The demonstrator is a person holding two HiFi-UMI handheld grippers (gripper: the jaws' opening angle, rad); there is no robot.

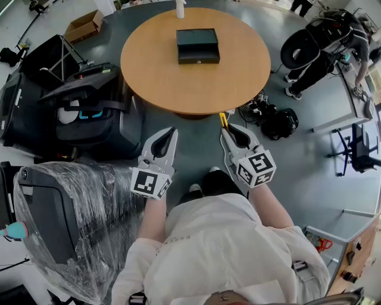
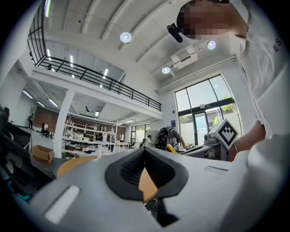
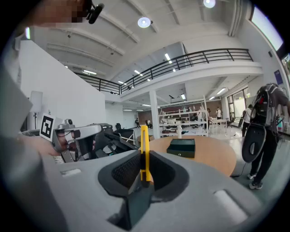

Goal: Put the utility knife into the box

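- The right gripper (image 1: 225, 130) has its fingers (image 3: 118, 171) clamped on the yellow knife (image 3: 144, 149).
- The left gripper (image 1: 173, 132) has its fingers (image 2: 128, 169) closed, empty.
- The box (image 1: 197, 46) sits on the round bench (image 1: 155, 71), well apart from the knife.

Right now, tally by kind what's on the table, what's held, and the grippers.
Utility knife: 1
Box: 1
White bottle: 1
Grippers: 2 (left gripper, jaws shut, empty; right gripper, jaws on the knife)
Total: 5

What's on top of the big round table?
A dark box sits on the round table, and a white bottle stands at the table's far edge. The box looks shut, so whatever is inside it cannot be seen.
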